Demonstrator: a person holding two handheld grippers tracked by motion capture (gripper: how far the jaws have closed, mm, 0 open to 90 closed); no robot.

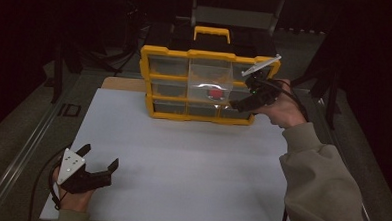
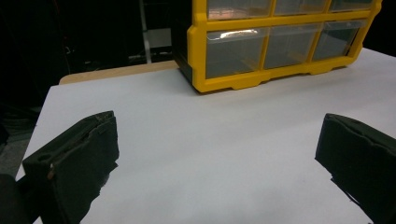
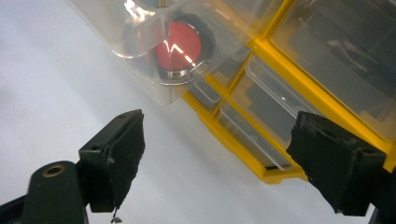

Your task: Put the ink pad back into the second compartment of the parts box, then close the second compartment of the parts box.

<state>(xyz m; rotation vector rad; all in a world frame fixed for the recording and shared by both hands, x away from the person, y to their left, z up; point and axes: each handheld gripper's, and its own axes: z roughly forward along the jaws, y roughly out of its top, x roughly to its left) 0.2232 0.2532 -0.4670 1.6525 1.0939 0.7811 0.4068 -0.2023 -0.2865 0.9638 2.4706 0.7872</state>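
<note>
A yellow organizer [image 1: 196,54] with clear drawers stands upright at the back of the white board [image 1: 182,160]. Its middle drawer [image 1: 210,83] is pulled out toward me and holds a round red object [image 1: 215,94]. My right gripper [image 1: 236,103] hovers just right of and below that drawer, open, nothing between its pads. In the right gripper view the gripper [image 3: 217,123] spreads wide below the drawer [image 3: 140,42] and the red object [image 3: 180,44], apart from both. My left gripper [image 1: 100,156] rests open at the board's front left corner, and in its own view the gripper [image 2: 218,125] faces the organizer [image 2: 198,56].
A wooden table edge [image 1: 122,83] shows behind the board at the left. A metal rail [image 1: 27,148] runs along the left side. Dark stands and cables surround the table. The person's right sleeve [image 1: 321,186] lies over the board's right edge.
</note>
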